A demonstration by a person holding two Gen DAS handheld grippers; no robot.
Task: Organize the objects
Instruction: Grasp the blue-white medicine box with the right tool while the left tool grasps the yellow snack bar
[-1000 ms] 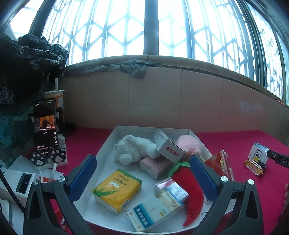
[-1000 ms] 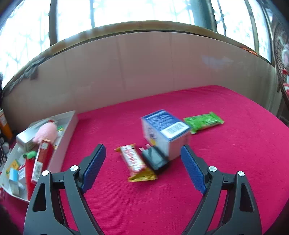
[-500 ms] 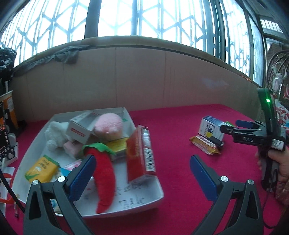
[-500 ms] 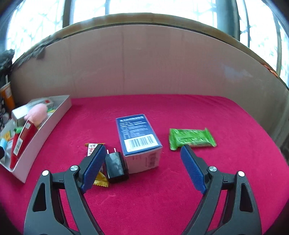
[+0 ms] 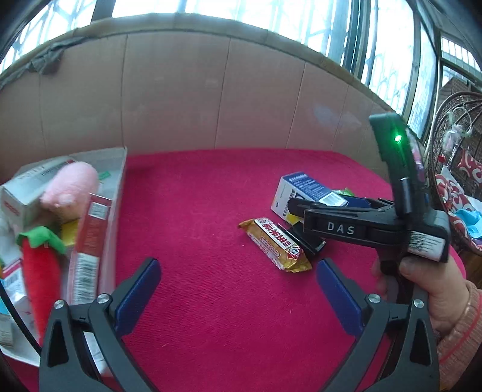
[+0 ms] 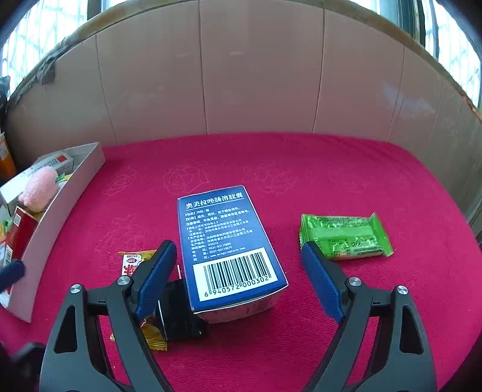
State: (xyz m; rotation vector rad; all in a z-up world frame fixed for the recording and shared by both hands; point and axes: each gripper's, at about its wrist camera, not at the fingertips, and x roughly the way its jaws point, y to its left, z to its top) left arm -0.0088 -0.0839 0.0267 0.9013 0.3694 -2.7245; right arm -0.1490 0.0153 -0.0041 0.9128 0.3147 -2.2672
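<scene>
One blue-topped box [image 6: 232,250] is lying on the red cloth [image 6: 271,162], barcode end nearest the camera, and is being straddled by the right gripper [image 6: 238,271]. The jaws are standing wide apart, one pad to each side of the box, neither pressing on it. Touching the box's left side, one black charger plug [image 6: 177,310] is lying flat, partly hidden behind the left pad. Just beside the plug, one yellow snack bar [image 5: 275,242] is lying at an angle. One green packet [image 6: 345,238] is lying apart from the box, toward the cloth's right edge.

The left gripper [image 5: 238,288] is being held over bare cloth between the tray and the snack bar, its jaws wide apart with nothing between them. The right gripper's black body is being gripped by one hand [image 5: 433,289] in a pink sleeve, and a green light is showing on it.

At the cloth's left edge, one white tray [image 6: 57,223] is filled with goods: one pink plush [image 5: 72,188], one red plush chilli [image 5: 40,276] with a green top, one red carton [image 5: 89,250] leaning against the tray's wall, and one white carton [image 5: 22,194]; the rest is blurred and cannot be counted.

The cloth is being bounded at its far edge by a curved cardboard wall [image 6: 259,72]. Latticed windows [image 5: 301,18] are showing bright above it, and a wicker chair [image 5: 455,144] is standing at the right.
</scene>
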